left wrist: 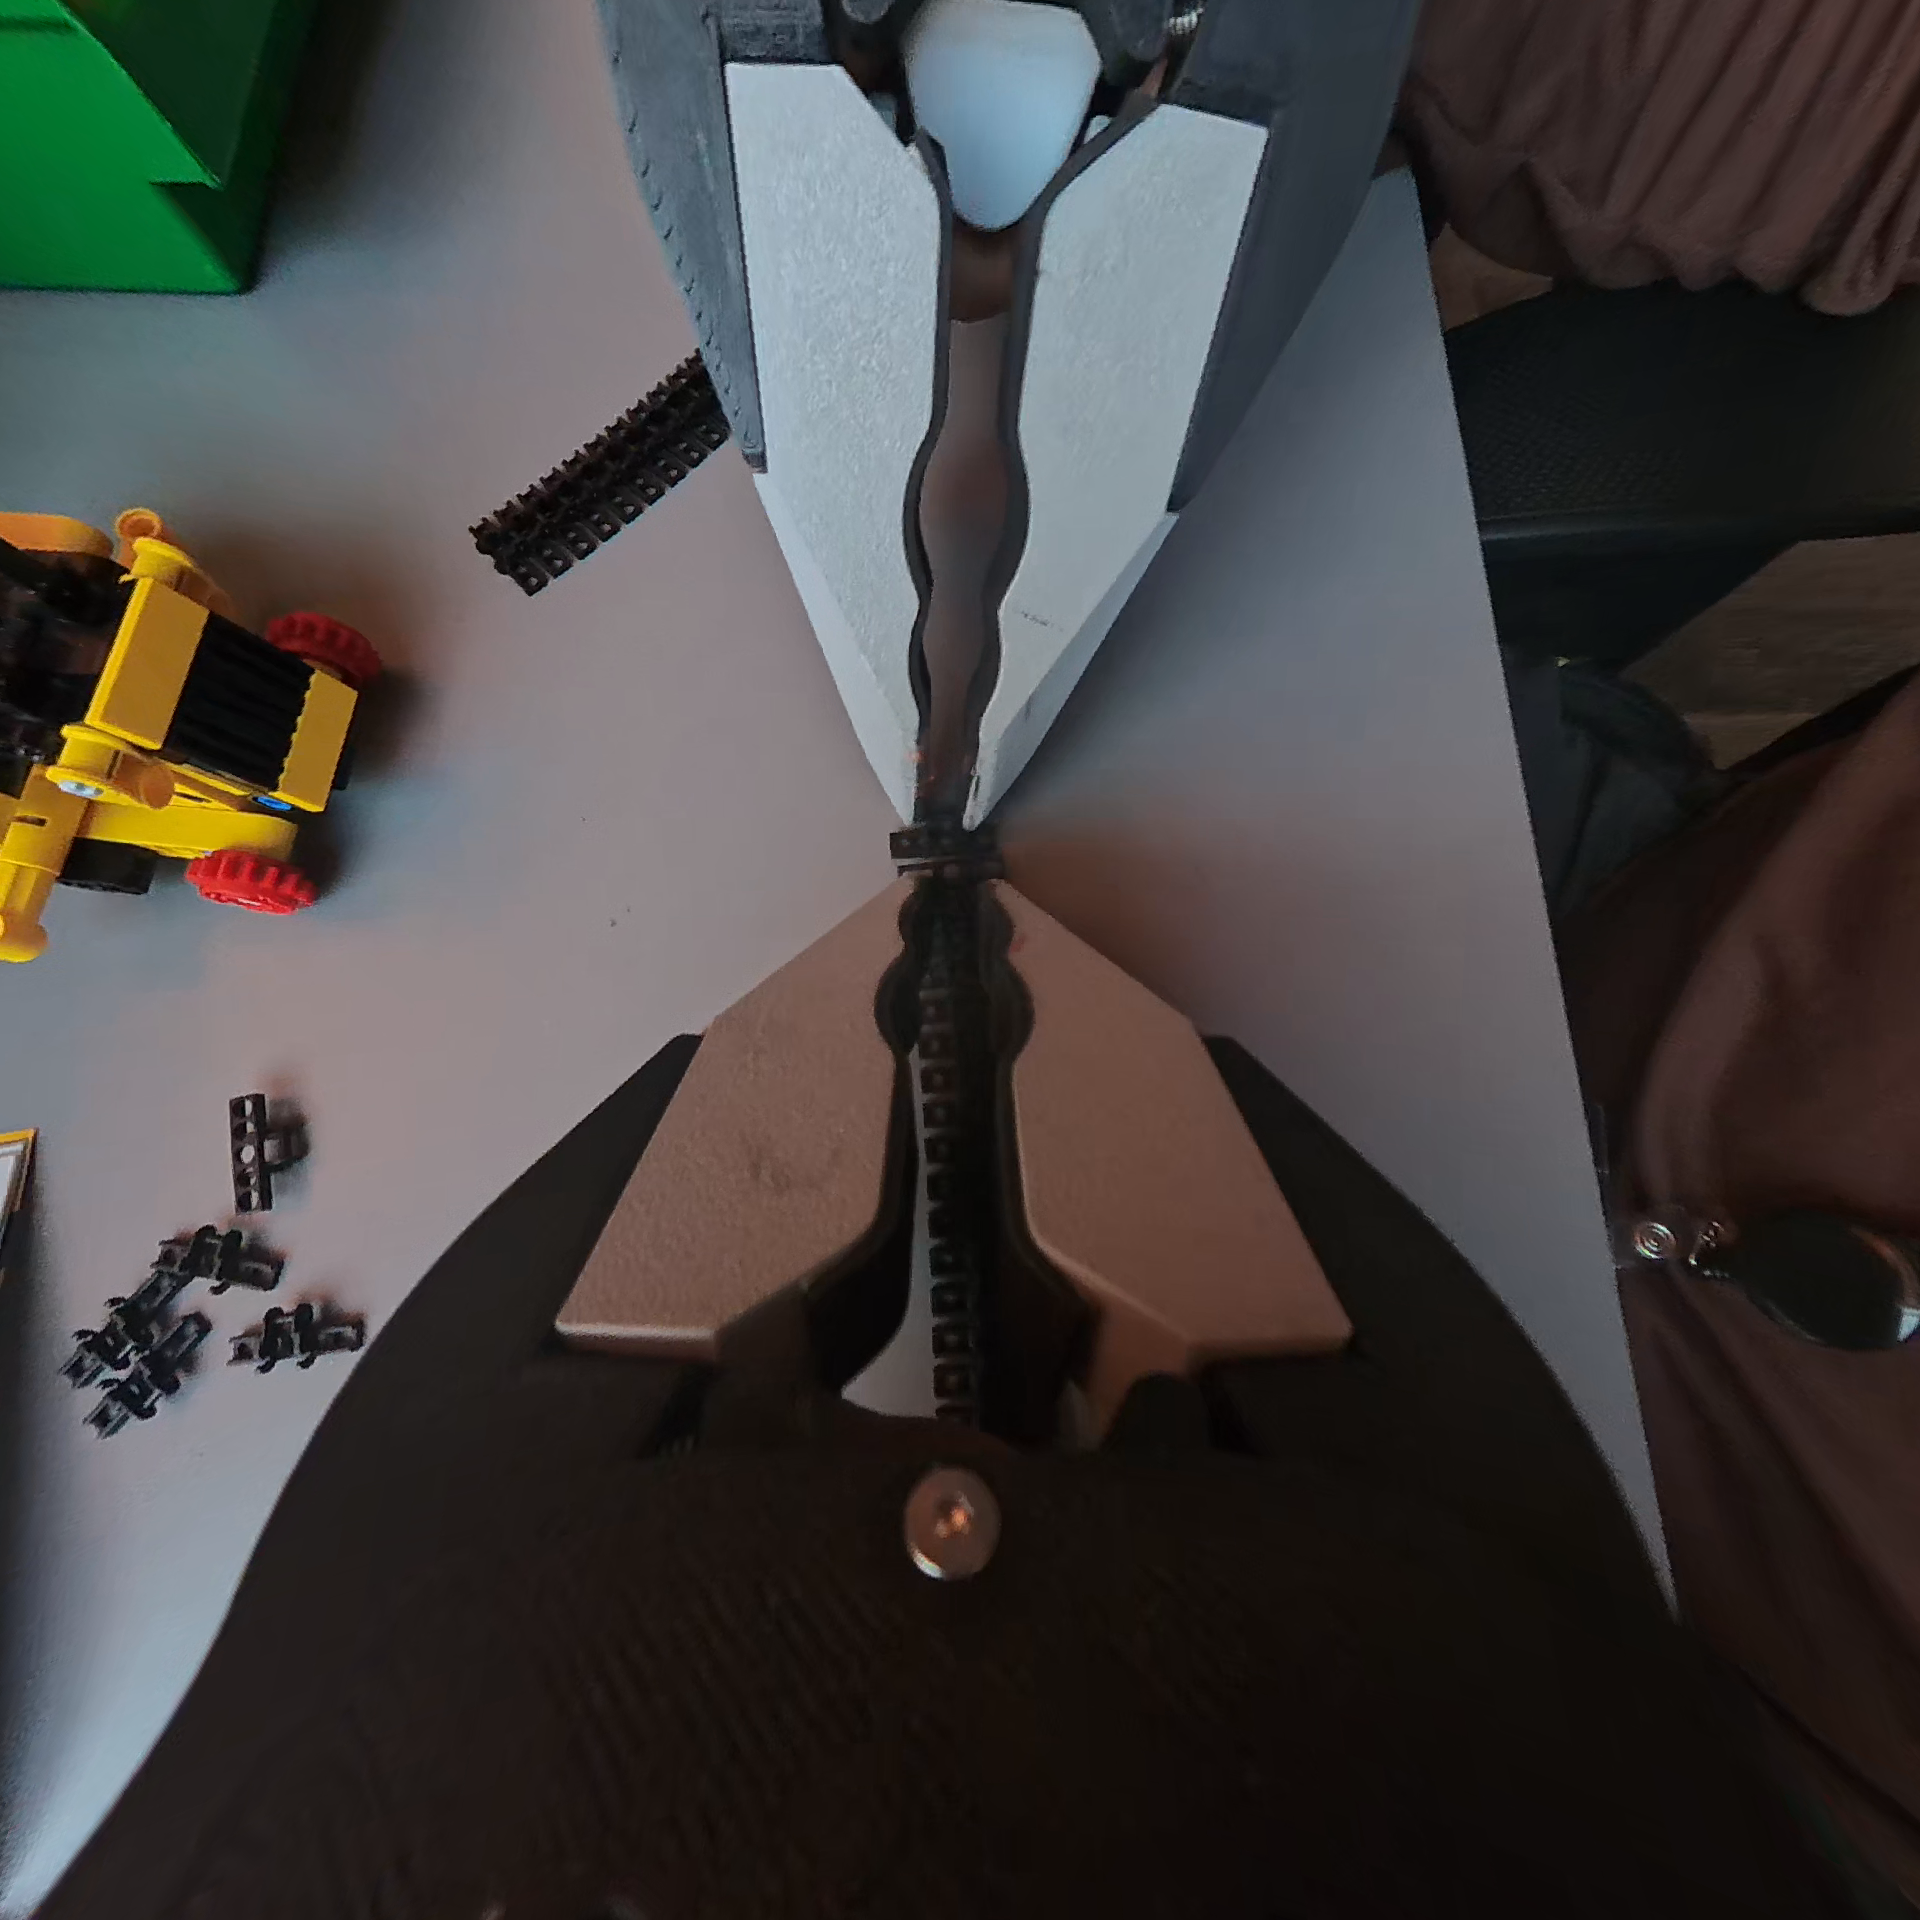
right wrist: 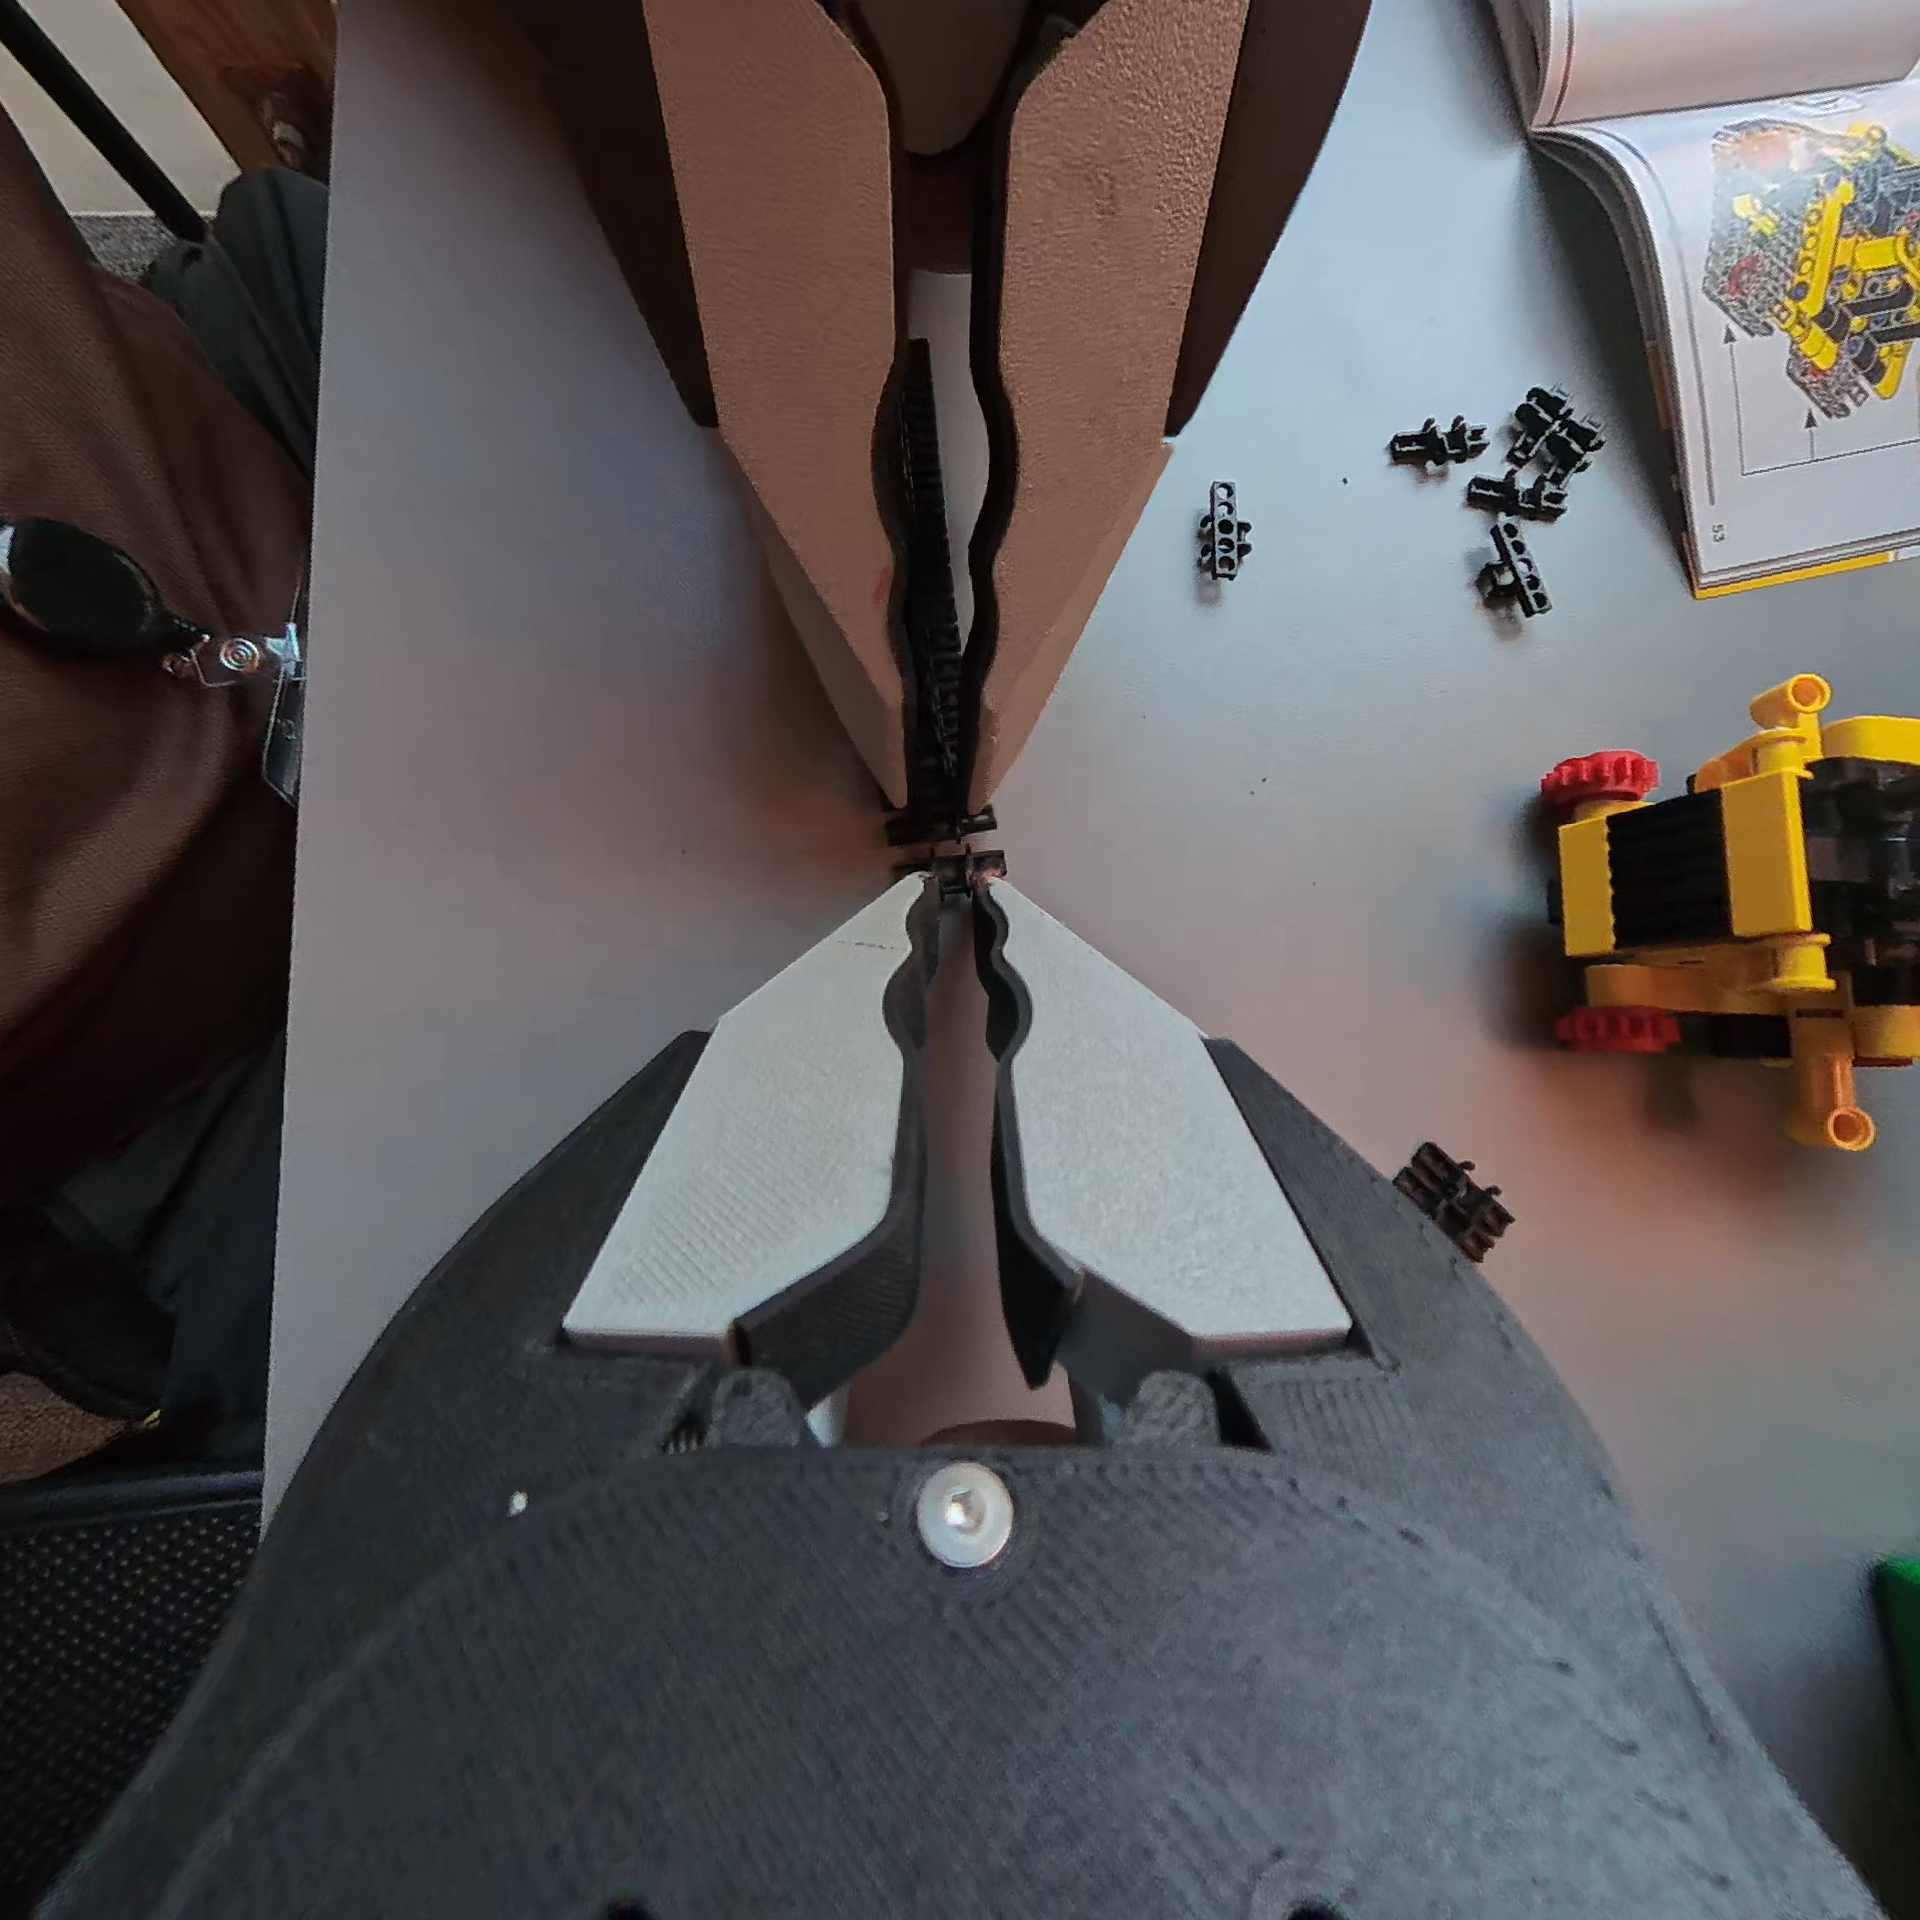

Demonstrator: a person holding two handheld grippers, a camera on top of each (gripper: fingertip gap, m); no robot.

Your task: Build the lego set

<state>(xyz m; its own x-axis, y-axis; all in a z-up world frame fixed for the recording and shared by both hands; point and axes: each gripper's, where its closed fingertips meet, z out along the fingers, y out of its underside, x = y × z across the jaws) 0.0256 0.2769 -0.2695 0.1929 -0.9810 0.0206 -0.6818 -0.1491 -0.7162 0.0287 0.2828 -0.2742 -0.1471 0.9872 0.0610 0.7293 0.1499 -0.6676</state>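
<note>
My left gripper (left wrist: 948, 883), with tan fingers, is shut on a long black track chain (left wrist: 951, 1143) that runs back between its fingers. My right gripper (right wrist: 951, 888), with white fingers, is shut on a single black track link (right wrist: 961, 868) at its tips. The two grippers meet tip to tip above the grey table (left wrist: 520, 935), and the link touches the chain's end (right wrist: 940, 826). In the left wrist view the right gripper (left wrist: 948, 800) comes in from the top. A yellow and black vehicle with red wheels (left wrist: 177, 717) (right wrist: 1745, 894) stands on the table to the side.
Several loose black links (left wrist: 187, 1320) (right wrist: 1527, 478) lie on the table. A second track strip (left wrist: 603, 488) (right wrist: 1452, 1200) lies near the vehicle. An open instruction booklet (right wrist: 1766, 312) and a green box (left wrist: 125, 135) are farther out. A person in brown (left wrist: 1766, 1039) sits at the table edge.
</note>
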